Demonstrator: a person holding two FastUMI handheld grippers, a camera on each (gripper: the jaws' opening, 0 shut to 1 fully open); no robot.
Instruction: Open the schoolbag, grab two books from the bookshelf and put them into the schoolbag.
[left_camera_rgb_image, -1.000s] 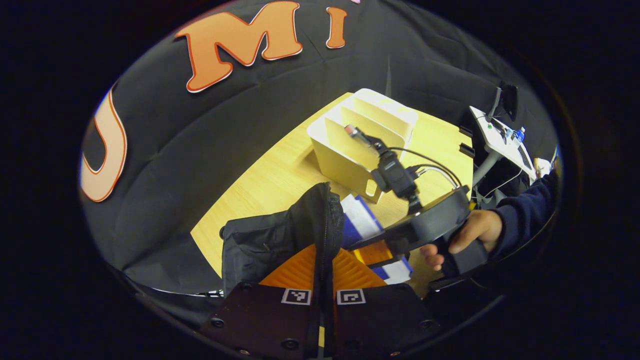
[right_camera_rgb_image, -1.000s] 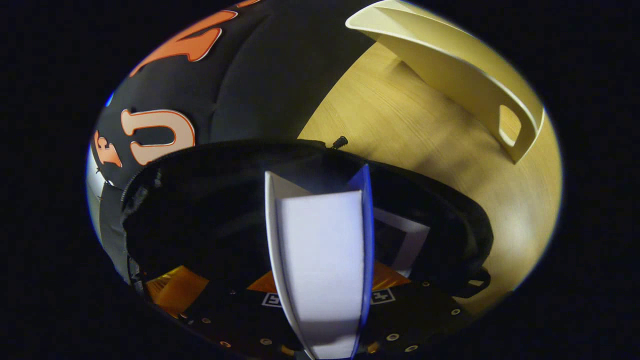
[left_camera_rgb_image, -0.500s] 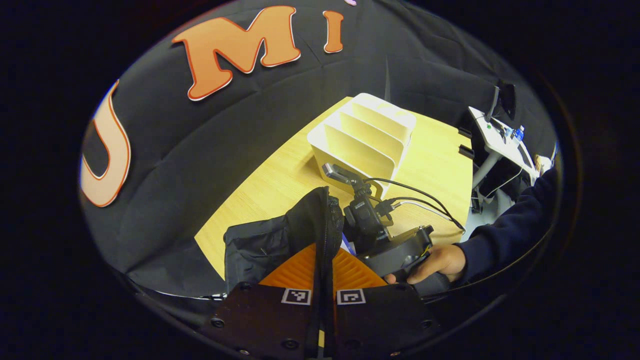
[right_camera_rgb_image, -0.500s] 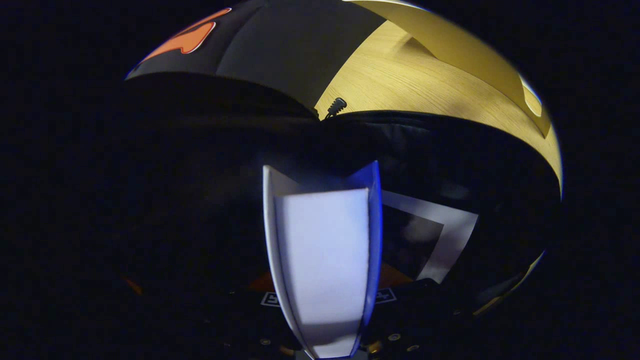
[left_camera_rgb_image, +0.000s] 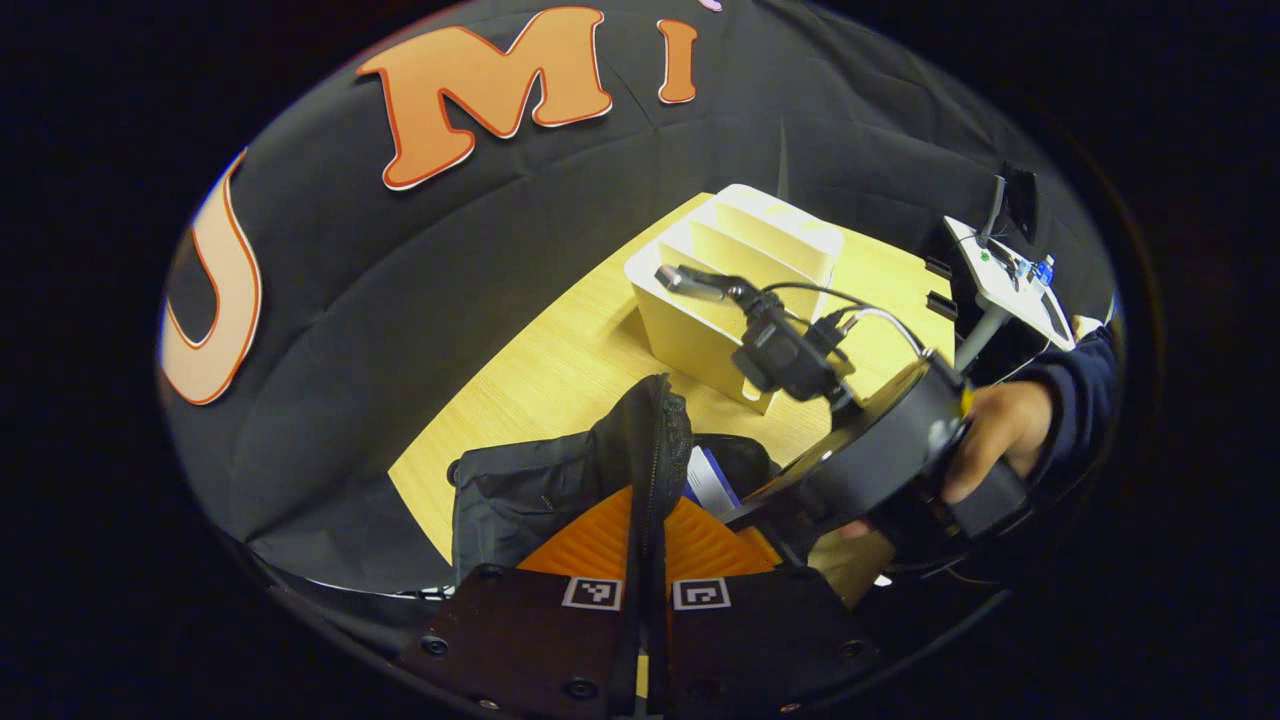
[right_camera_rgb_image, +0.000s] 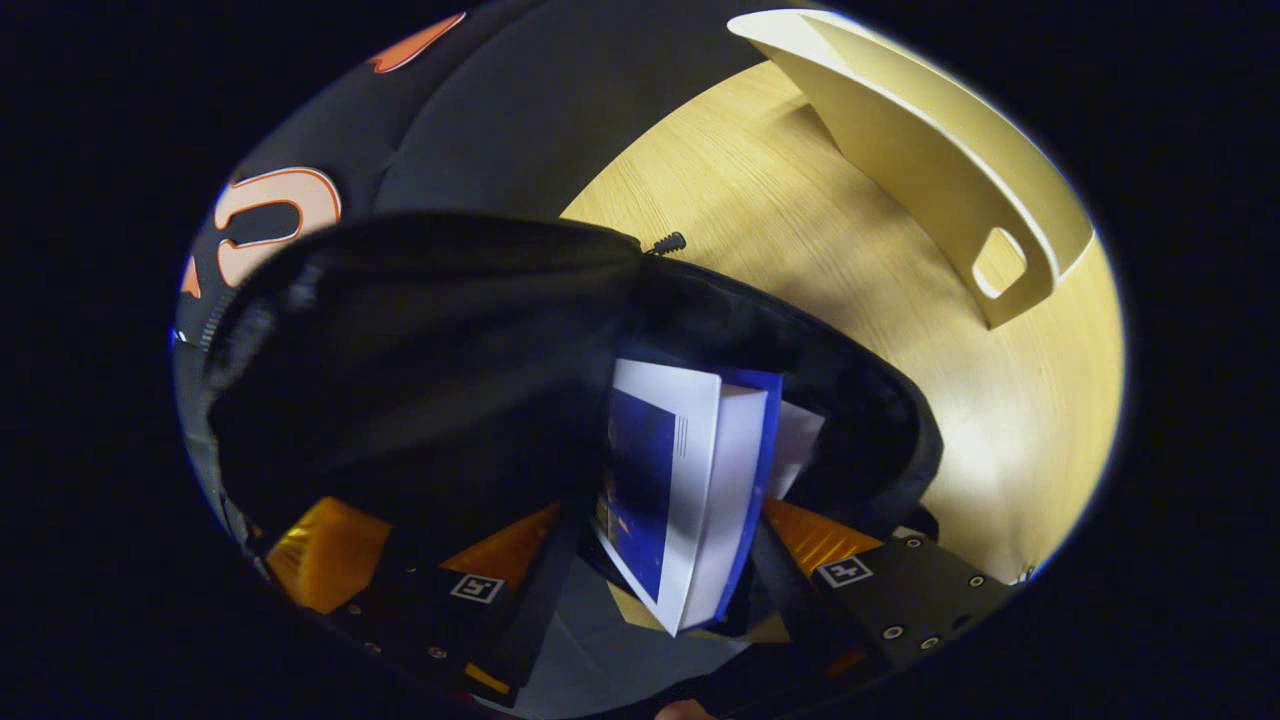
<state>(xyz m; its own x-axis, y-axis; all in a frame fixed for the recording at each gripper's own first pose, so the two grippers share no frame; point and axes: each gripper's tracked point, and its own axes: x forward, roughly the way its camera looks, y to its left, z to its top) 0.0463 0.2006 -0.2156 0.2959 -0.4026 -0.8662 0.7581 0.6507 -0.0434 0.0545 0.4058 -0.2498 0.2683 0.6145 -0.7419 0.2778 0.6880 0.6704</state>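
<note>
- Left gripper view: the left gripper (left_camera_rgb_image: 645, 560) has its fingers pressed together on the bag (left_camera_rgb_image: 560, 480) rim, pinching the zip edge and holding the flap up dead ahead of it.
- Just beyond and to its right, a book (left_camera_rgb_image: 712, 478) pokes from the bag mouth. The right gripper (left_camera_rgb_image: 770, 515), held by a hand (left_camera_rgb_image: 995, 430), reaches in from the right towards that mouth.
- Farther ahead stands the shelf (left_camera_rgb_image: 735, 265) on the table (left_camera_rgb_image: 540, 370); its slots look empty.
- Right gripper view: the right gripper (right_camera_rgb_image: 665, 580) has its fingers spread wide, with the book (right_camera_rgb_image: 690, 500) standing loose between them, touched by neither as far as I can tell.
- The book's long axis runs forward along the fingers into the bag (right_camera_rgb_image: 420, 340), a second book (right_camera_rgb_image: 795, 440) just behind it.
- I judge the right gripper needs to back straight out along that axis.
</note>
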